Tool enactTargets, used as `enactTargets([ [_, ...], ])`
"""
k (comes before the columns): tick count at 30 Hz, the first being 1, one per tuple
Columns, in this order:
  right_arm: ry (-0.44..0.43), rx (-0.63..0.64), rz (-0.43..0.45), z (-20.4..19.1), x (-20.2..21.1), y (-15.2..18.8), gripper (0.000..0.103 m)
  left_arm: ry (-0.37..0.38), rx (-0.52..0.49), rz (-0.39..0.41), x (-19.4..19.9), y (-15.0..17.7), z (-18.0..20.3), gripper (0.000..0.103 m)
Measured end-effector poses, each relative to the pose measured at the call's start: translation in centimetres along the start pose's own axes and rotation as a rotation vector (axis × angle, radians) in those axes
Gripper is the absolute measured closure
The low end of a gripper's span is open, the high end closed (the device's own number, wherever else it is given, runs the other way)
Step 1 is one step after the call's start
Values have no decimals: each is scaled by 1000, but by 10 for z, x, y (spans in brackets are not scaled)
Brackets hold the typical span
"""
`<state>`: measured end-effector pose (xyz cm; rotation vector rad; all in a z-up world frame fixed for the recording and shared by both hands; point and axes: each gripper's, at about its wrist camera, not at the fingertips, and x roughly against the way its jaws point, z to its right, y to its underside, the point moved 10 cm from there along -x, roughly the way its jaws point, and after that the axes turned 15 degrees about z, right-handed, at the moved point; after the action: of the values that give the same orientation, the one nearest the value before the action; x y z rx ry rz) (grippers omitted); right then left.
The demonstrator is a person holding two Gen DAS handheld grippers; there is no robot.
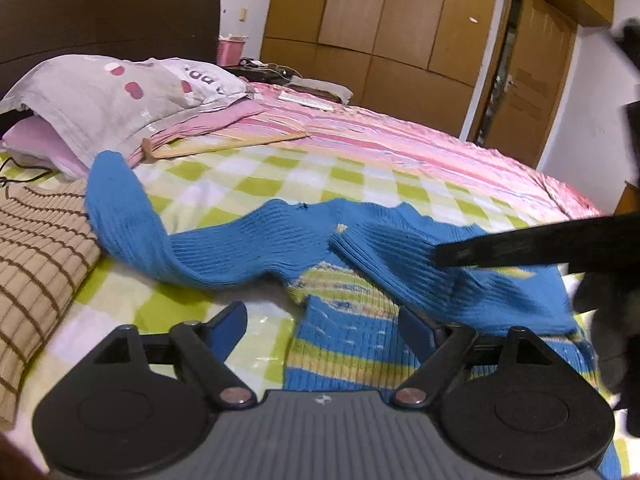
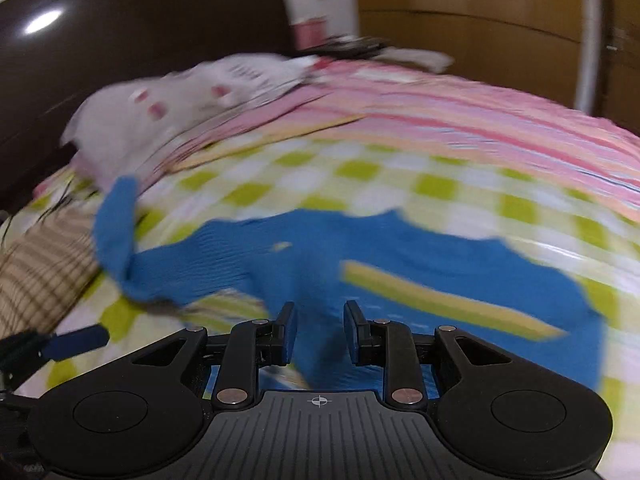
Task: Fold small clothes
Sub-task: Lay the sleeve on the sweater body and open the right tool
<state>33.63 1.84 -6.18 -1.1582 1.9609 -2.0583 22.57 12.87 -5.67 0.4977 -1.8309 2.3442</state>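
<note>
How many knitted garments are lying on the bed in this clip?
2. The blue sweater is spread across the checked sheet in the middle; the tan striped knit lies at the left edge. More could sit out of frame.

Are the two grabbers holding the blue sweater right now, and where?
No. The left gripper is wide open above the blue sweater. The right gripper is apart too, pads off the sweater. Nothing is held.

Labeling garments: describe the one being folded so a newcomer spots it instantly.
On the bed's green-checked sheet, near the pillows, lies a blue ribbed knit sweater with yellow stripes. The brown-striped beige knit beside it is its only neighbouring garment.
</note>
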Motion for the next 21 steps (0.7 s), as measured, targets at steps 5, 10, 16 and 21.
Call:
enactTargets([
  [5,-72,2,-46,-20,-39,6,76,-1,14,-12,-4,0,-7,15],
  [10,-42,93,-91,-29,-65,16,72,1,60,-32,-7,2,-13,15],
  [16,-43,77,-94,-26,-70,21,92,1,54,-27,-6,2,-12,15],
  [21,-150,-4,-94,-35,-55,14,93,-14,75,-7,-5,-2,-17,15],
])
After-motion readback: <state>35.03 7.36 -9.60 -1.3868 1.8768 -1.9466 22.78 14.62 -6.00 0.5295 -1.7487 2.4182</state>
